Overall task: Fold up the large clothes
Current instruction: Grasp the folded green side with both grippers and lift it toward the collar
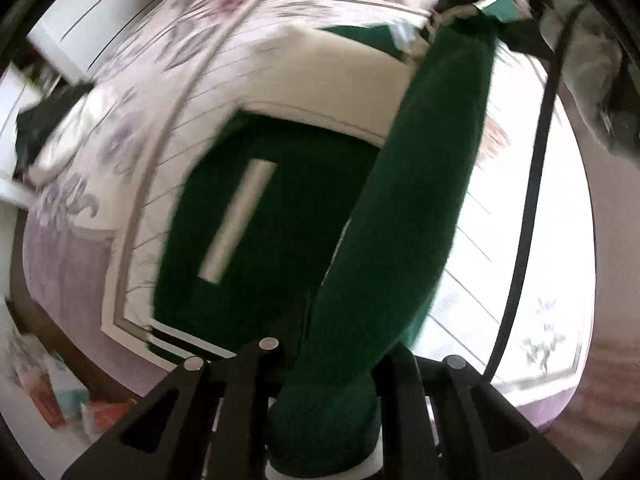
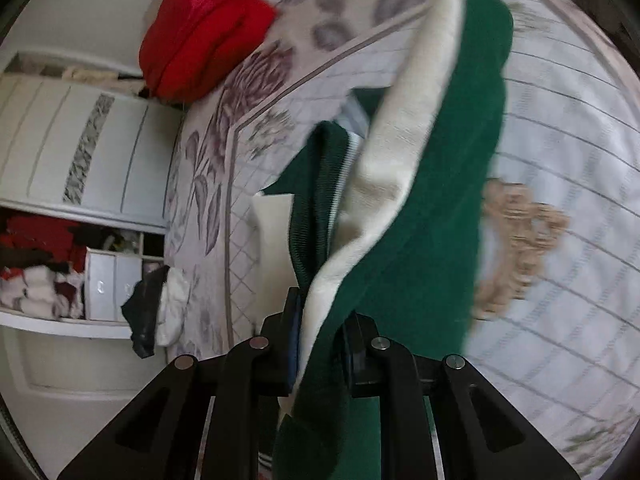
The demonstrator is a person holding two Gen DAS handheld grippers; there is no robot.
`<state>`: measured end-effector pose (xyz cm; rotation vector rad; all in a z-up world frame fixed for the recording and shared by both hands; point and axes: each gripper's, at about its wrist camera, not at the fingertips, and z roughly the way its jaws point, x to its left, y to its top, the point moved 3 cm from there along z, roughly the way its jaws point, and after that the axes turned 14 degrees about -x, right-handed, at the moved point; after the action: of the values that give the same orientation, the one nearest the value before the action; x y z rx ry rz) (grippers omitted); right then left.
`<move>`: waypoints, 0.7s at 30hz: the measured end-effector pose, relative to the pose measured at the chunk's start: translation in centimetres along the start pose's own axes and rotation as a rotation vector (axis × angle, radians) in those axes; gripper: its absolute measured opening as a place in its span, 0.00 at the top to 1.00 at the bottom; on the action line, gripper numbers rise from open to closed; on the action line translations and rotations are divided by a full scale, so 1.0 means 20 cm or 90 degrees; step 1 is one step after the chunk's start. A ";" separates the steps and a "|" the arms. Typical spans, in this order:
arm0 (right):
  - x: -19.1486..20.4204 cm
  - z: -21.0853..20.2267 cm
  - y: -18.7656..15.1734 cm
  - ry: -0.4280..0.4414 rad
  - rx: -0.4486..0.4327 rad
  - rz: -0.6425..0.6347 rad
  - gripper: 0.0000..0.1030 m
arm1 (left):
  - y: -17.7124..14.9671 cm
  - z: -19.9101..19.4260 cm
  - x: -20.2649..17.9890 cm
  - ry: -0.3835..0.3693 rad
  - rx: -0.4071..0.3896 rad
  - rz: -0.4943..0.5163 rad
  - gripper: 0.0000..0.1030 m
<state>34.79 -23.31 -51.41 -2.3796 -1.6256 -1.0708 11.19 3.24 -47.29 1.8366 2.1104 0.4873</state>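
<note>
Green fleece fills both views — a green-and-cream jacket point(image 1: 404, 216), lifted above the floral bedspread point(image 1: 132, 92). Left gripper point(image 1: 328, 364) is clamped on a sleeve end, whose long axis runs away toward the right gripper point(image 2: 320, 328), itself pinched on the cream-lined edge. Both hands sit equally at the cloth — its body hangs between and below them.

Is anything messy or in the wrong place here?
Yes. A dark garment and a white one hang off the edge of the bed, as if about to slide off. The shelf beside it is stuffed with crumpled clothes. The green jacket is simply held up by both grippers.
</note>
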 end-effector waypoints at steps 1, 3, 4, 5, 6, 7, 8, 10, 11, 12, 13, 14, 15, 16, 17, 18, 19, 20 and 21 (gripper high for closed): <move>0.13 0.11 -0.03 -0.008 0.008 -0.009 0.83 | 0.02 0.03 0.10 0.002 0.002 -0.014 0.90; 0.30 0.28 -0.09 -0.023 0.021 -0.034 0.83 | 0.04 0.12 0.32 -0.005 0.010 -0.056 0.89; 0.41 0.40 -0.13 -0.036 0.032 -0.041 0.83 | 0.04 0.15 0.38 -0.008 0.016 -0.073 0.89; 0.46 0.50 -0.17 -0.044 0.044 -0.050 0.83 | 0.03 0.21 0.48 -0.019 0.027 -0.105 0.89; 0.52 0.60 -0.21 -0.058 0.056 -0.061 0.83 | 0.02 0.28 0.57 -0.029 0.040 -0.134 0.89; 0.57 0.71 -0.26 -0.078 0.069 -0.072 0.83 | 0.01 0.32 0.63 -0.034 0.050 -0.152 0.88; 0.63 0.83 -0.31 -0.097 0.091 -0.091 0.83 | -0.02 0.39 0.71 -0.050 0.071 -0.186 0.84; 0.68 1.04 -0.40 -0.122 0.142 -0.112 0.79 | -0.08 0.51 0.84 -0.086 0.106 -0.243 0.83; 0.69 1.11 -0.43 -0.120 0.163 -0.105 0.69 | -0.11 0.58 0.91 -0.116 0.127 -0.289 0.83; 0.70 1.17 -0.46 -0.112 0.191 -0.094 0.66 | -0.15 0.62 0.98 -0.156 0.146 -0.347 0.83; 0.72 1.19 -0.48 -0.099 0.213 -0.084 0.65 | -0.17 0.64 1.02 -0.181 0.155 -0.385 0.83; 0.73 1.19 -0.51 -0.088 0.222 -0.084 0.59 | -0.20 0.65 1.07 -0.221 0.165 -0.447 0.83; 0.73 1.17 -0.54 -0.070 0.226 -0.088 0.52 | -0.22 0.65 1.10 -0.250 0.171 -0.484 0.83; 0.73 1.12 -0.56 -0.049 0.230 -0.090 0.37 | -0.24 0.65 1.12 -0.280 0.178 -0.522 0.83; 0.72 1.06 -0.59 -0.037 0.230 -0.092 0.26 | -0.25 0.64 1.13 -0.306 0.187 -0.553 0.82; 0.70 0.99 -0.62 -0.031 0.226 -0.094 0.25 | -0.26 0.62 1.13 -0.331 0.189 -0.573 0.82; 0.66 0.91 -0.65 -0.028 0.226 -0.095 0.25 | -0.25 0.61 1.13 -0.344 0.189 -0.583 0.80; 0.62 0.83 -0.68 -0.026 0.228 -0.092 0.25 | -0.26 0.60 1.12 -0.353 0.197 -0.589 0.78; 0.57 0.75 -0.72 -0.024 0.230 -0.084 0.25 | -0.26 0.60 1.12 -0.355 0.204 -0.587 0.77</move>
<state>32.43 -1.66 -60.73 -2.0964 -1.8281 -0.6780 8.73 25.38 -60.35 0.7642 2.3572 -0.5387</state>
